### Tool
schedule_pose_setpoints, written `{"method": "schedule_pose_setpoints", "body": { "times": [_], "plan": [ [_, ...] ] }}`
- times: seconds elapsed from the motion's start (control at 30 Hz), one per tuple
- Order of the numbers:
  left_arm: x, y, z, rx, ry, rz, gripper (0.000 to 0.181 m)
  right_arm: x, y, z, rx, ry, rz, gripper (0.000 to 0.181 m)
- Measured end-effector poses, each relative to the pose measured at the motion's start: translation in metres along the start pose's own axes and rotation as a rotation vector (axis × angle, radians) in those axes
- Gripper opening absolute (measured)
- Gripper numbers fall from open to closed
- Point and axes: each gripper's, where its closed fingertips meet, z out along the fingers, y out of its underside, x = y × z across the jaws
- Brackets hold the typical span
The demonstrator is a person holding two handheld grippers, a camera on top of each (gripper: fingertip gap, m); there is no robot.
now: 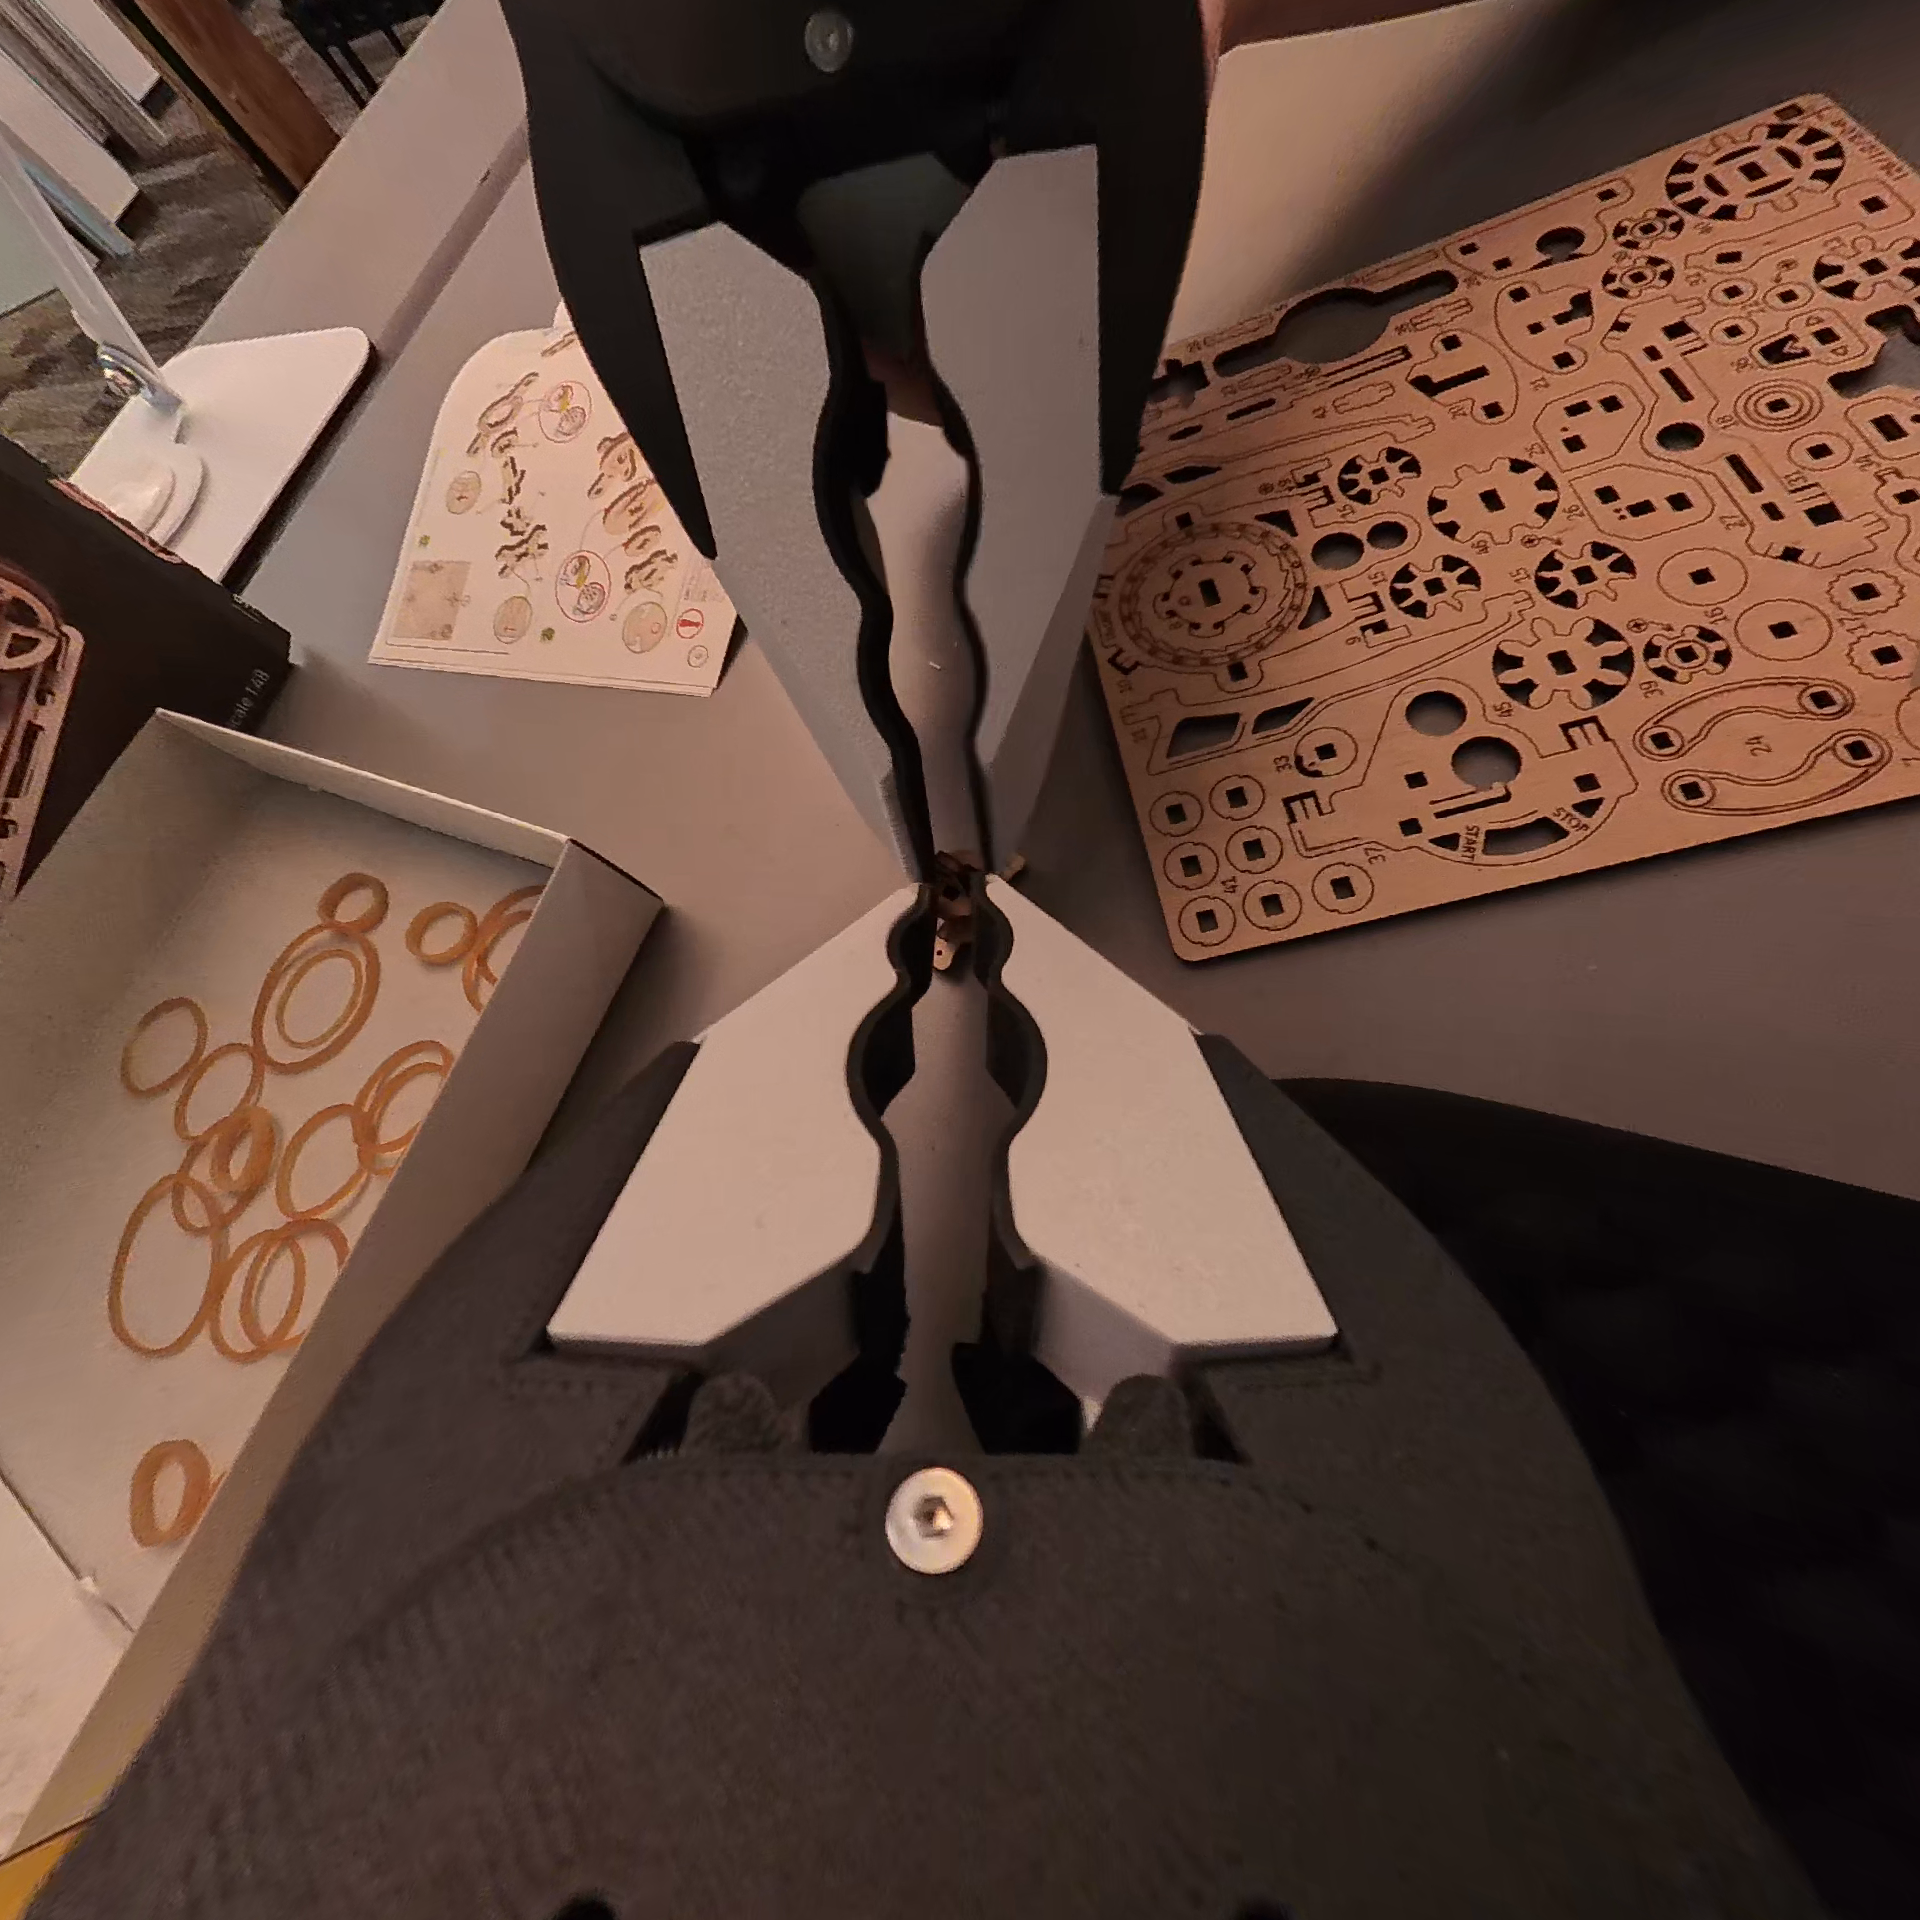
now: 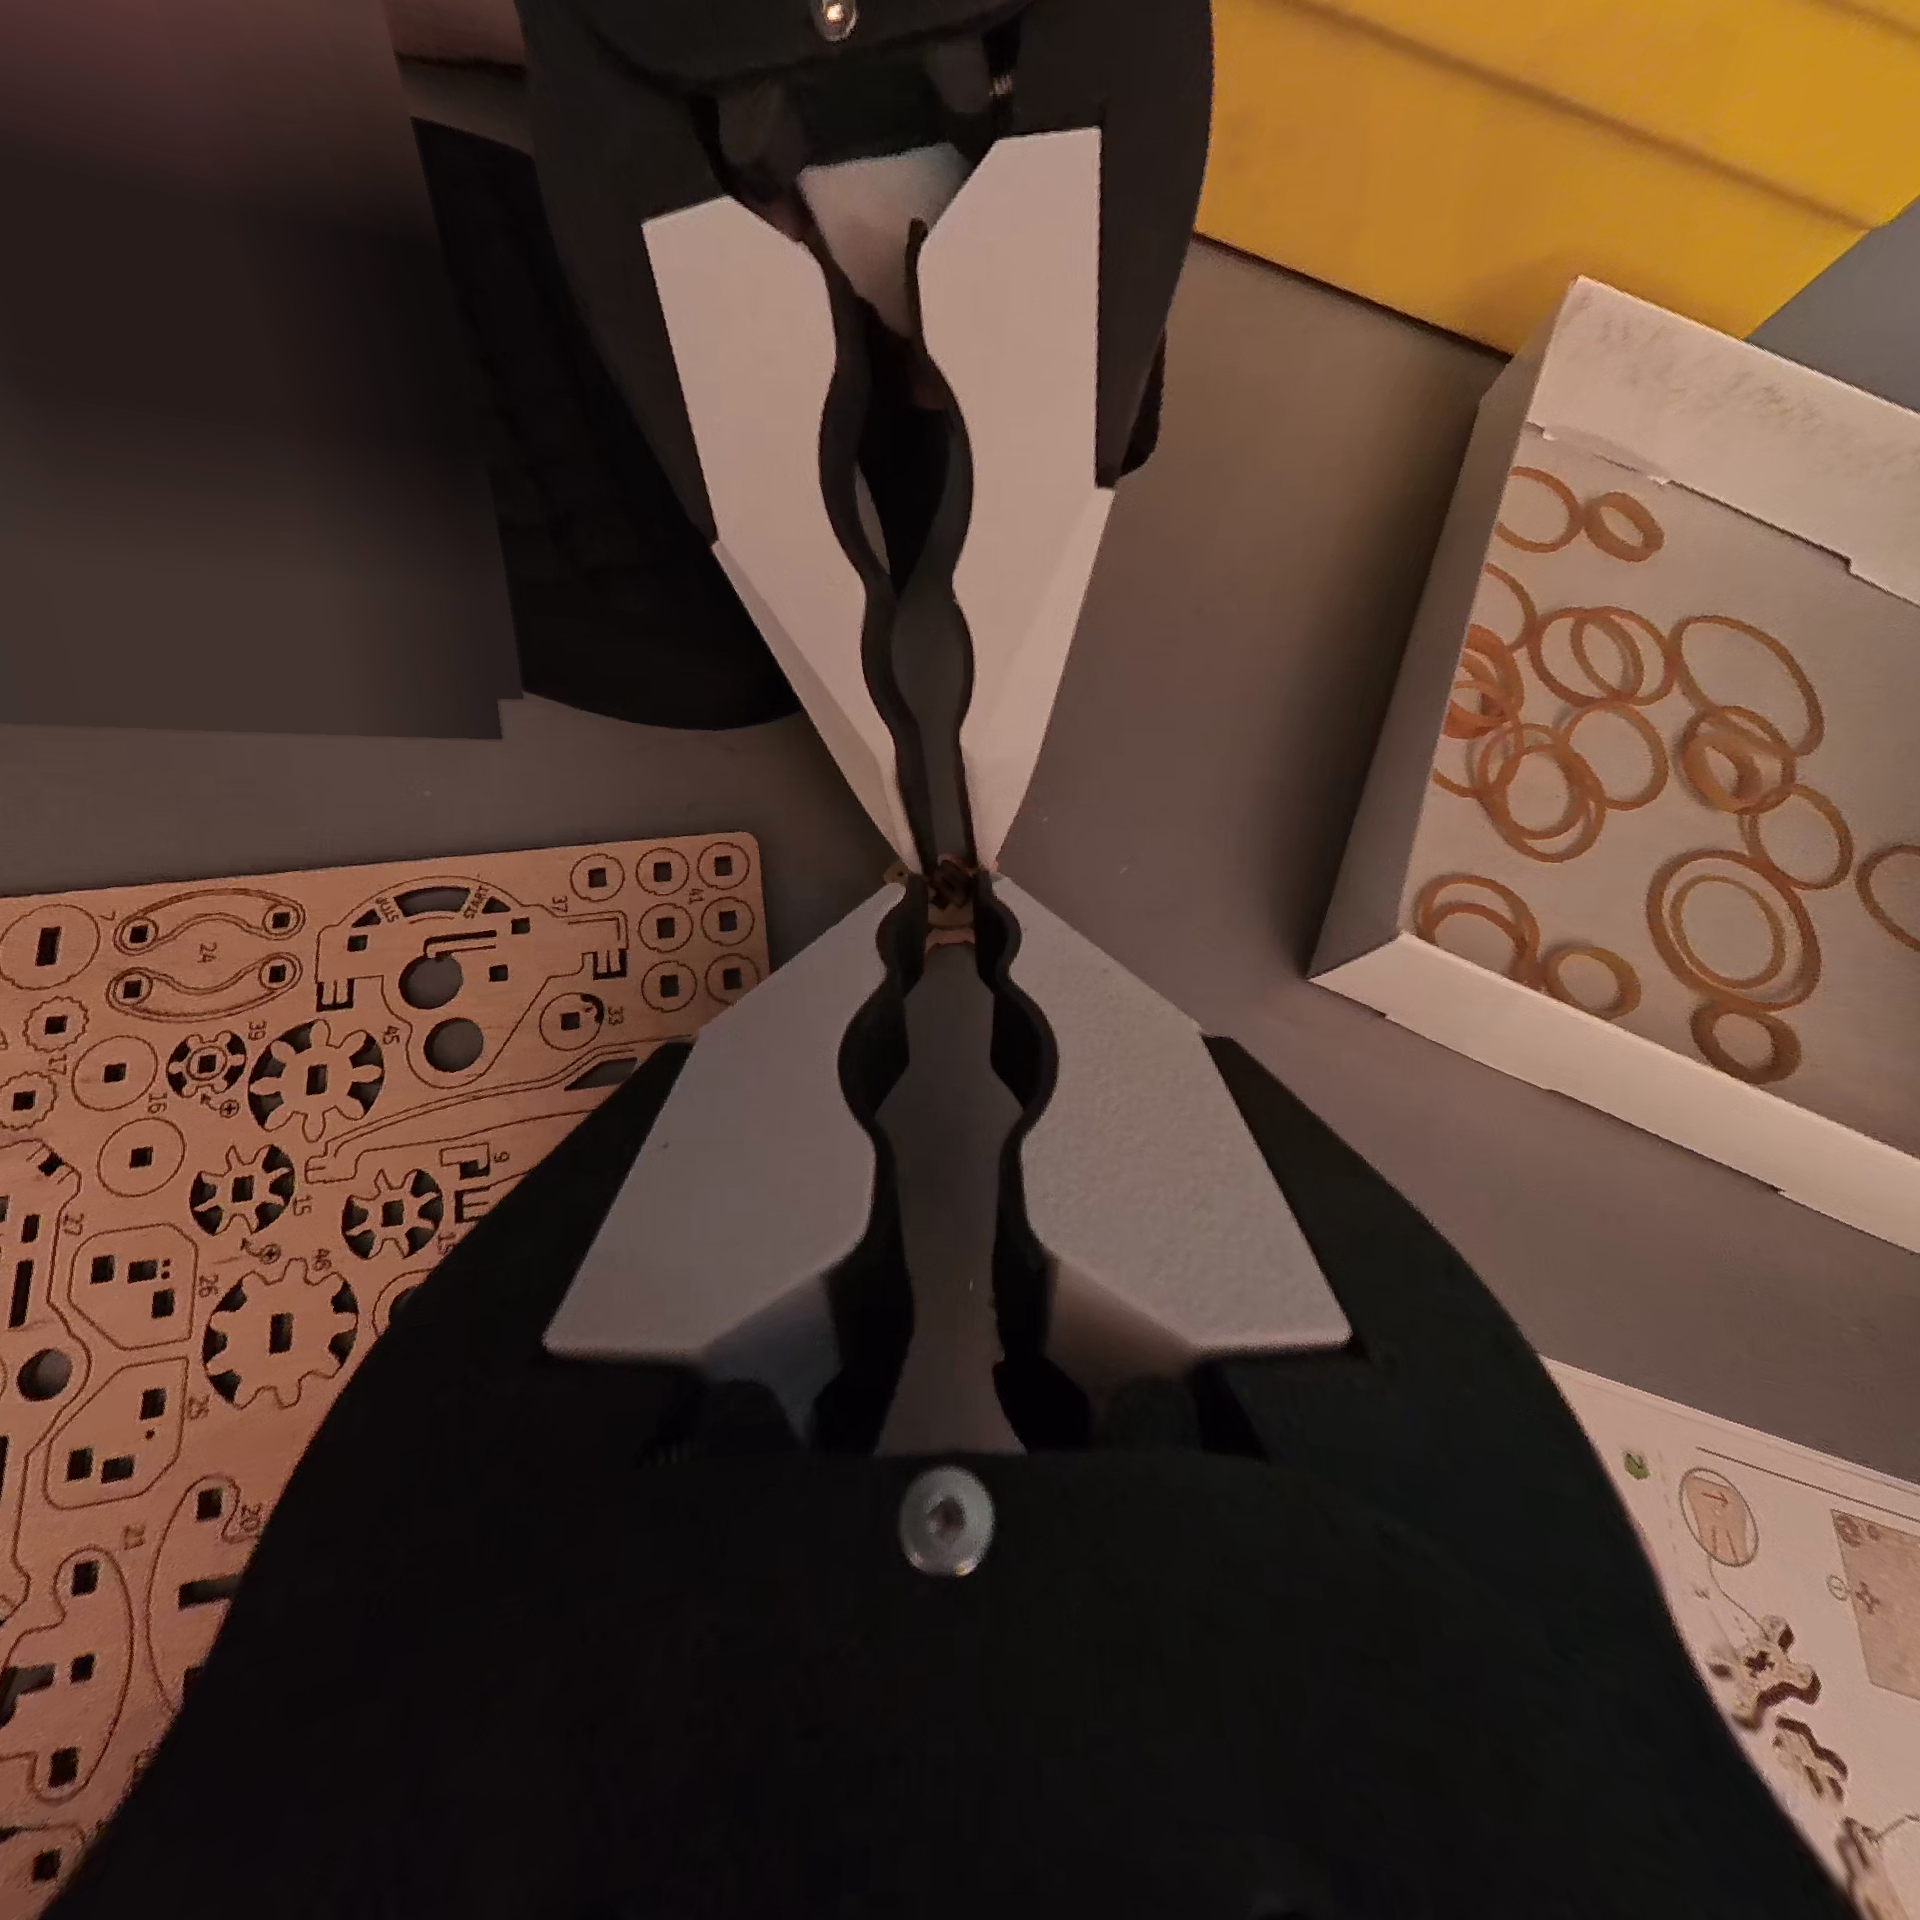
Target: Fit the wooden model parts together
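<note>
My two grippers meet tip to tip above the grey table. In the left wrist view my left gripper [image 1: 951, 923] comes from the bottom and the right gripper [image 1: 954, 847] from the top. Both are shut on small wooden model parts [image 1: 954, 900] pinched between the four fingertips. I cannot tell whether it is one piece or two joined. The right wrist view shows the same: right gripper [image 2: 945, 927] from below, left gripper [image 2: 940, 852] from above, the wooden parts [image 2: 948, 906] between them and mostly hidden by the pads.
A laser-cut wooden parts sheet [image 1: 1558, 582] [image 2: 187, 1143] lies flat on the table. A white cardboard box [image 1: 587, 997] [image 2: 1392, 790] holds several rubber bands [image 1: 249, 1164]. A printed instruction sheet [image 1: 561, 520] [image 2: 1766, 1662] and a dark box [image 1: 135, 623] lie nearby. My left and right fingertips are right by each other.
</note>
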Motion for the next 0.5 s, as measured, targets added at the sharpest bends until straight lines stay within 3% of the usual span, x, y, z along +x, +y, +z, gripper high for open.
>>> {"method": "schedule_pose_setpoints", "body": {
  "times": [0.07,0.5],
  "plan": [
    [-0.0001,0.0000,0.0001,-0.001,-0.001,-0.001,0.004,-0.0024,0.0004,0.0007,-0.009,-0.005,-0.026,0.015],
    [-0.0008,0.0012,0.0000,-0.013,0.004,-0.027,0.003,-0.0014,0.0013,0.0022,-0.030,-0.004,0.020,0.013]
  ]
}}
